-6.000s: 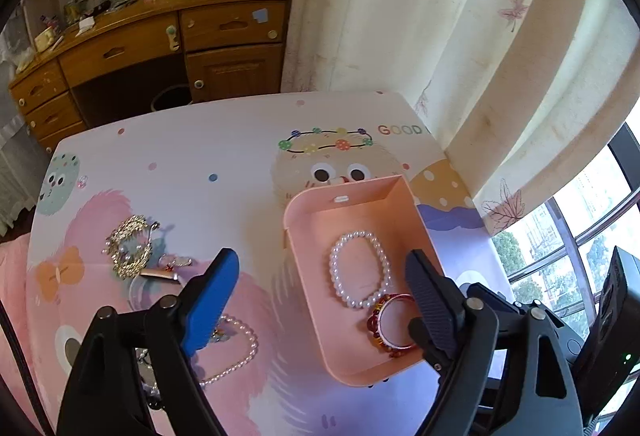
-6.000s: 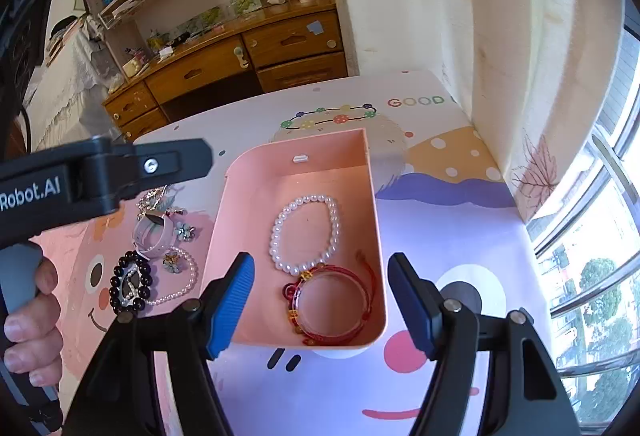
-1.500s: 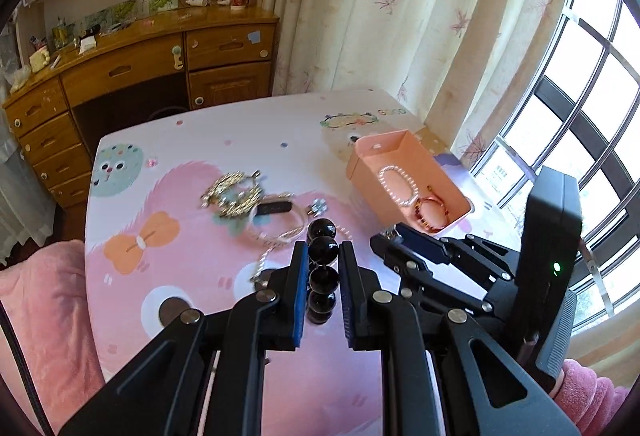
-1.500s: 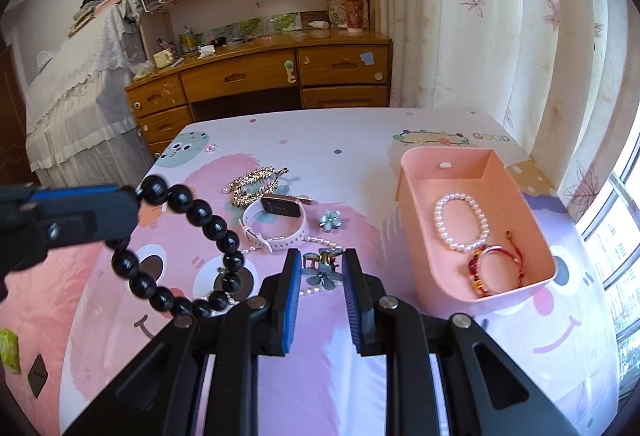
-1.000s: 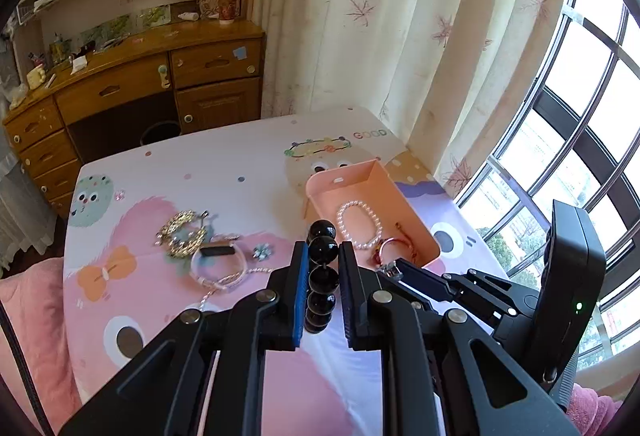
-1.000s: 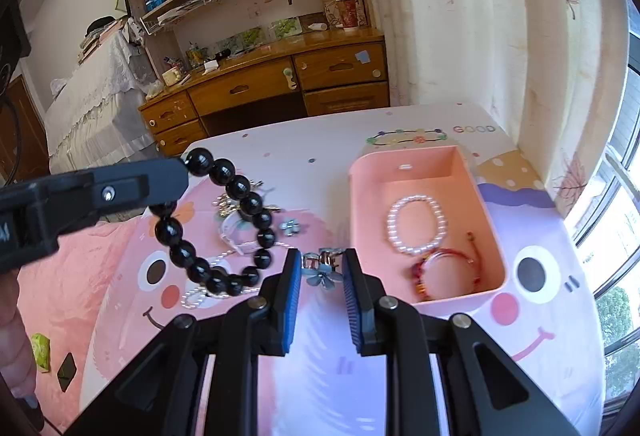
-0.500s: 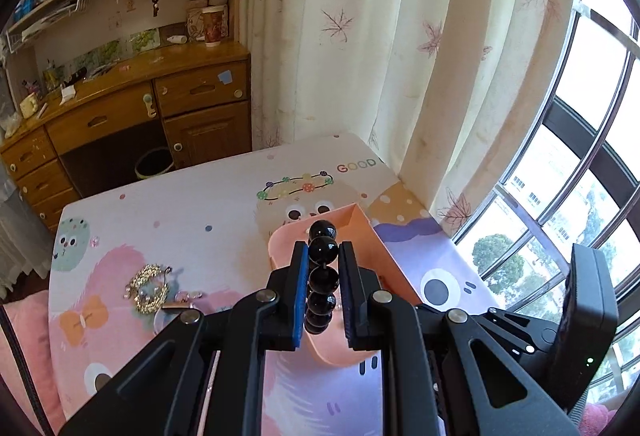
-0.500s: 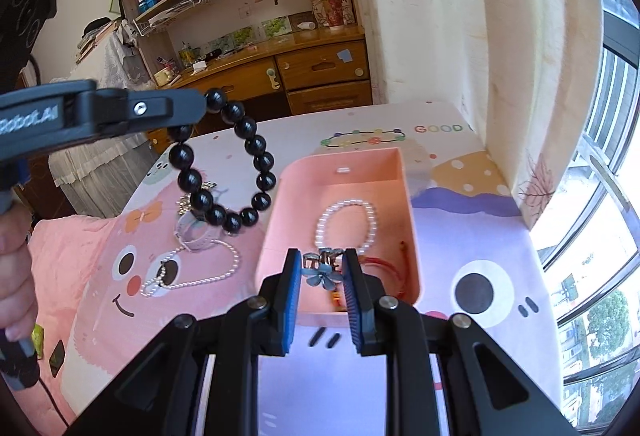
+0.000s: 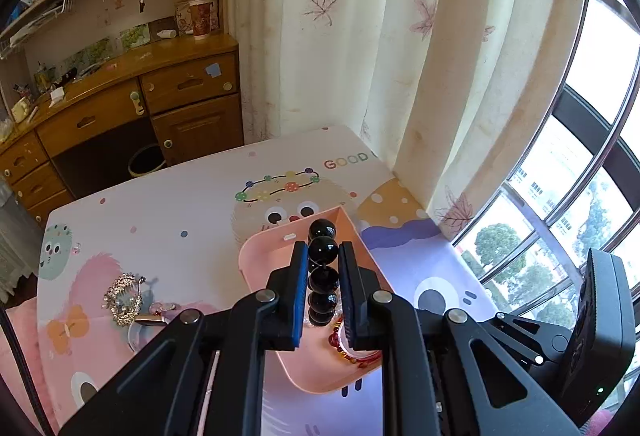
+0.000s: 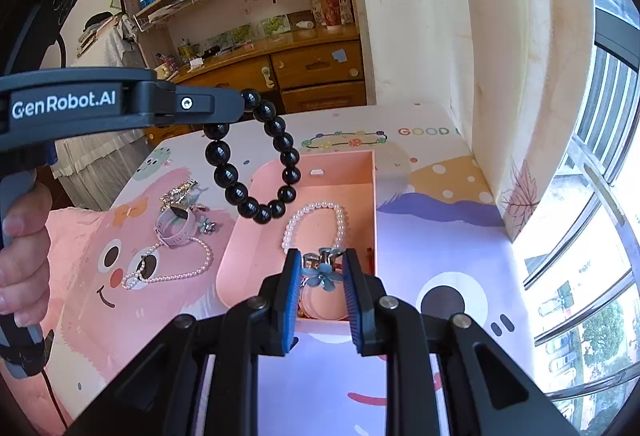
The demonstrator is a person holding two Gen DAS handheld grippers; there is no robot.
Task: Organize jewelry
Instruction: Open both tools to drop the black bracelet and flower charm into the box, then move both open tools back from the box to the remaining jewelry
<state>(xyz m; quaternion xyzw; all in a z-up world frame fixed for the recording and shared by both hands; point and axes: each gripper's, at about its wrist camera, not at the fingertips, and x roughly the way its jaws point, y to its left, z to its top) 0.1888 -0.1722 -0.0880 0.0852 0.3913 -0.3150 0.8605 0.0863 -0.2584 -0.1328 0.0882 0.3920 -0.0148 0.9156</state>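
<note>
1. Black, glossy beads: a black bead bracelet [image 10: 256, 160] is clamped between the pads of the left gripper [image 9: 324, 278], with a short run of beads pinched and the rest of the loop hanging free below the tips. In the right wrist view the loop is seen dangling over the near-left edge of the pink box [image 10: 360, 164].
2. The right gripper [image 10: 320, 272] is closed on a blue flower clip [image 10: 322, 272]; the clip is held across its petals, directly above the near end of the pink box.
3. Ahead of the right gripper's tips, inside the box, a pearl bracelet [image 10: 316, 224] is lying flat; a red bracelet [image 9: 352, 348] is partly hidden just below the left gripper's fingers.
4. Handling judgement, bracelet: it is judged moderately heavy for its size, limp between beads and slippery on the polished surfaces. A hold across one or two beads, as now, is considered adequate; swinging is to be expected on release.
5. Handling judgement, clip: it is judged light, rigid and possibly delicate at the petals. A hold on the metal base would be safer than on the petals.
6. To the left of both grippers, a watch [image 10: 176, 228], a pearl necklace [image 10: 176, 272] and a gold ornament [image 9: 124, 300] are left on the patterned tablecloth [image 10: 440, 244].
</note>
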